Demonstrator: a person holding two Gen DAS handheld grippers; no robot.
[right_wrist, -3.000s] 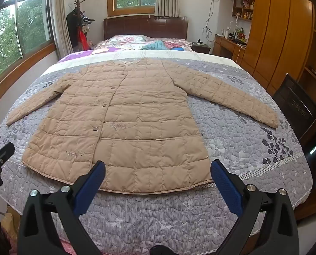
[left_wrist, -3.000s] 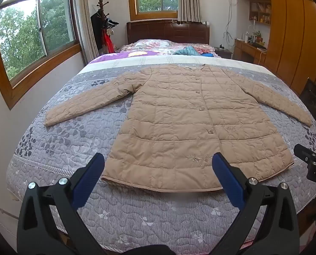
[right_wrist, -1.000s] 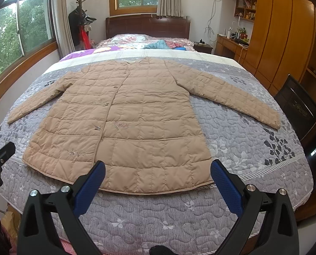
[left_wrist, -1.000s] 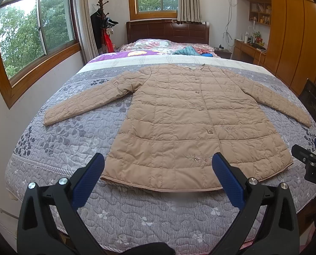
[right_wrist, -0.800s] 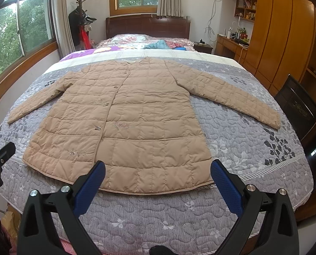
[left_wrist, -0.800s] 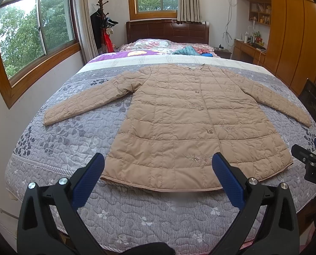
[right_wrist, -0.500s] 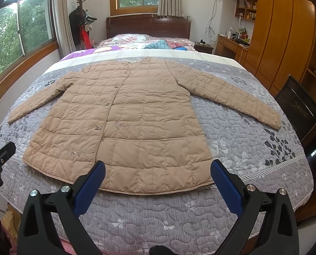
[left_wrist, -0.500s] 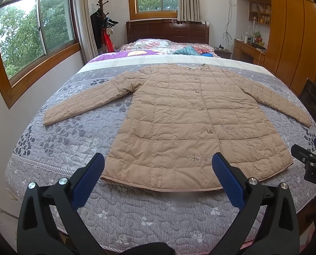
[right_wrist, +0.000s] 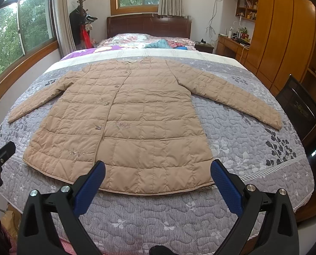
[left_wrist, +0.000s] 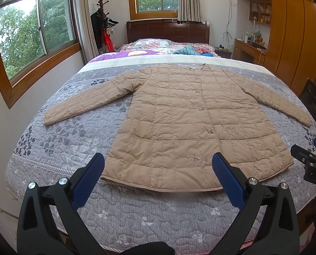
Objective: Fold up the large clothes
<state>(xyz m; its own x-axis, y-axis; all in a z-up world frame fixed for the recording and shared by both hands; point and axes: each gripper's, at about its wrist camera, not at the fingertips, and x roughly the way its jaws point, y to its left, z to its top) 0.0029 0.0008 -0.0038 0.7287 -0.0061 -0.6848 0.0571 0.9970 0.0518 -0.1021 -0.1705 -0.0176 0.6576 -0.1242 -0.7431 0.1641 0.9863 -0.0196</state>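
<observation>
A large tan quilted coat [left_wrist: 185,125] lies flat, front up and buttoned, on a grey quilted bedspread [left_wrist: 72,140], both sleeves spread out to the sides. It also shows in the right wrist view [right_wrist: 132,123]. My left gripper [left_wrist: 158,170] is open and empty, held above the foot of the bed near the coat's left hem. My right gripper [right_wrist: 158,170] is open and empty near the right hem. Each gripper shows at the edge of the other's view.
A dark wooden headboard [left_wrist: 168,31] and colourful bedding [left_wrist: 158,46] lie at the far end. Windows [left_wrist: 30,31] line the left wall. A coat stand [left_wrist: 102,27] stands in the corner. Wooden wardrobes [right_wrist: 285,31], a desk and a dark chair [right_wrist: 300,106] stand on the right.
</observation>
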